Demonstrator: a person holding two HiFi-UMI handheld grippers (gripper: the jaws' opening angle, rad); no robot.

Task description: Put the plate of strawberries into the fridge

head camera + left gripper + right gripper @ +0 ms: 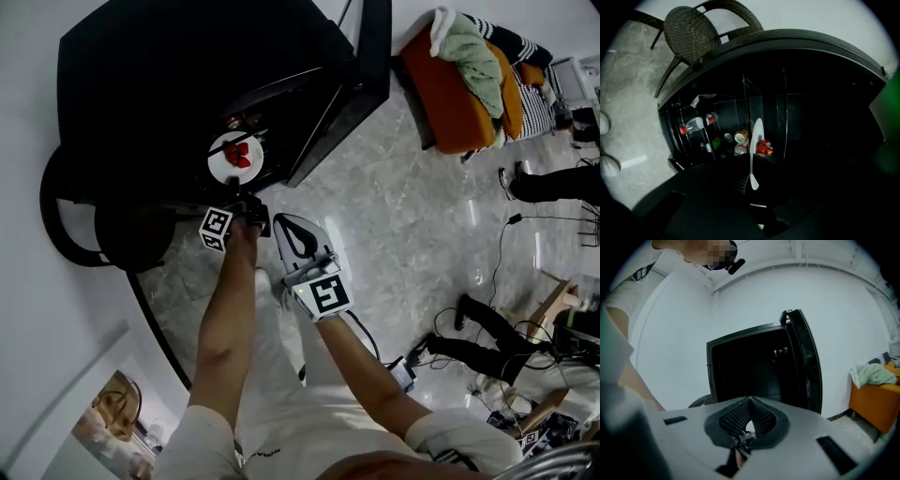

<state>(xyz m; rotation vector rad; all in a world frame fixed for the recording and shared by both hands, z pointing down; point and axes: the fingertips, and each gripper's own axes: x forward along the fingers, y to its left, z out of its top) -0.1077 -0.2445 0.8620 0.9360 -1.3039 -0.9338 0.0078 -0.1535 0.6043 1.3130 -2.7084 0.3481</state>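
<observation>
Plate [221, 163] of strawberries [240, 156] lies level and face up inside the open black fridge [141, 84], just short of the cans [740, 137]. Whether it rests on a shelf you cannot tell. A bottle [696, 124] lies further left. Your left gripper [753, 182] is clamped on the plate's near rim, so its view shows the plate edge-on. Your right gripper [751, 398] has its jaws together on nothing, beside the left one above the grey marble floor [394, 187]. A wicker chair [693, 33] and an orange sofa [450, 94] stand by white walls.
</observation>
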